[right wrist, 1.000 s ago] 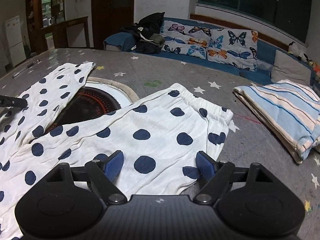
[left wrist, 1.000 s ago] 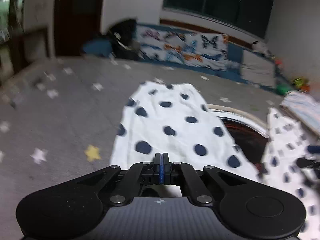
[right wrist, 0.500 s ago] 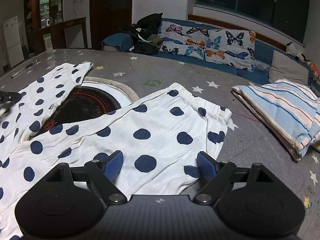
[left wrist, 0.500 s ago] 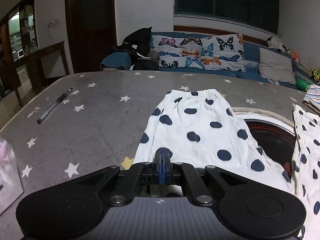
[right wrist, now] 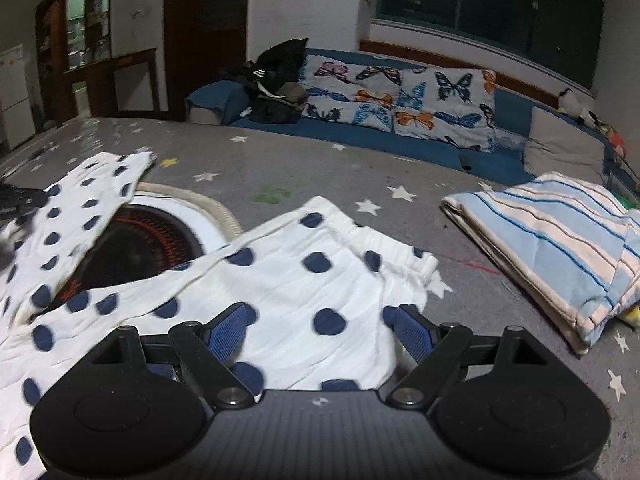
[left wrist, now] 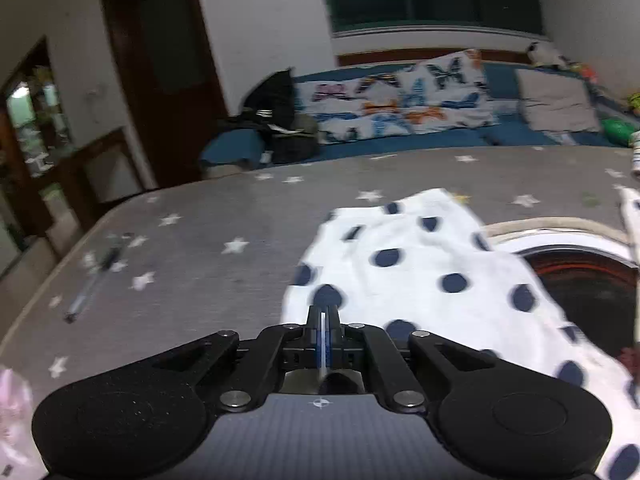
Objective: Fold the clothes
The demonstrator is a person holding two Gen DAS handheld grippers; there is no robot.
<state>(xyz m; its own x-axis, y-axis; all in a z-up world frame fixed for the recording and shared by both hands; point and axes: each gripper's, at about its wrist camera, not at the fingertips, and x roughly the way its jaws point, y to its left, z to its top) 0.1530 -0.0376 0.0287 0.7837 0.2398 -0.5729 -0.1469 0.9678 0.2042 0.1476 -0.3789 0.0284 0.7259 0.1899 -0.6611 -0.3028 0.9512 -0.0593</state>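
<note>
Your white garment with navy polka dots (right wrist: 304,280) lies spread on the grey star-printed desk (right wrist: 280,160), and it drapes partly over a round black heater with a red coil (right wrist: 140,236) set into the desk top behind a pale rim. One leg (left wrist: 420,264) runs off to your left, the other lies under your right gripper, and its gathered waistband (right wrist: 384,240) sits toward the striped pile. Your left gripper (left wrist: 322,332) has its blue fingers pressed flat together, with a thin pale sliver between them at the near edge of the left leg; it looks like cloth, but you cannot tell for certain from this blurred view. Your right gripper (right wrist: 320,330) hovers just above the cloth with its fingers (right wrist: 228,330) spread wide, holding nothing. To your right, apart from the garment, rests a folded blue, white and tan striped blanket (right wrist: 560,240). On the far left of the desk lies a pen (left wrist: 94,280), blurred, and a bit of pink plastic (left wrist: 12,412) shows at the left edge. Beyond the desk stands a blue sofa (right wrist: 508,108) carrying butterfly-print cushions (right wrist: 400,100), a grey cushion (right wrist: 564,148) and a heap of dark clothing (right wrist: 276,80). No brand, label or writing can be read anywhere.
</note>
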